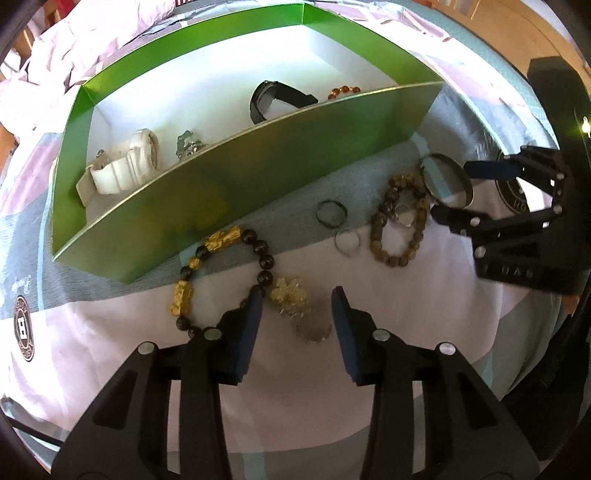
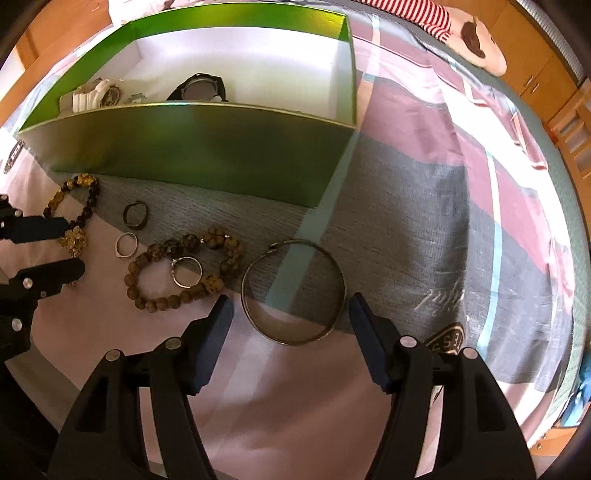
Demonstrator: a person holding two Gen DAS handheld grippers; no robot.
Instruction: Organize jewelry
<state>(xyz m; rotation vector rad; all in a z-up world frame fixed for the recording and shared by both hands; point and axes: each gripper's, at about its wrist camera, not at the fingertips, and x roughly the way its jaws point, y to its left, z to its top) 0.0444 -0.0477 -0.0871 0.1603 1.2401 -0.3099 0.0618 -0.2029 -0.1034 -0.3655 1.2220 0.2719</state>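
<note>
A green box (image 1: 236, 173) with a white inside holds a white watch (image 1: 125, 166), a black watch (image 1: 273, 98), a silver trinket (image 1: 188, 144) and amber beads (image 1: 343, 90). In front of it on the bedspread lie a black-and-gold bead bracelet (image 1: 221, 266), a gold flower piece (image 1: 290, 295), a dark ring (image 1: 331, 213), a silver ring (image 1: 347, 242), a brown bead bracelet (image 2: 184, 269) with a ring (image 2: 187, 272) inside it, and a silver bangle (image 2: 293, 291). My left gripper (image 1: 297, 302) is open over the gold flower piece. My right gripper (image 2: 291, 314) is open around the bangle.
The bedspread (image 2: 424, 229) has pink, grey and teal patches. A crumpled quilt (image 1: 74, 55) lies behind the box. Wooden cabinets (image 2: 546, 85) and a striped plush toy (image 2: 454, 26) are at the far right.
</note>
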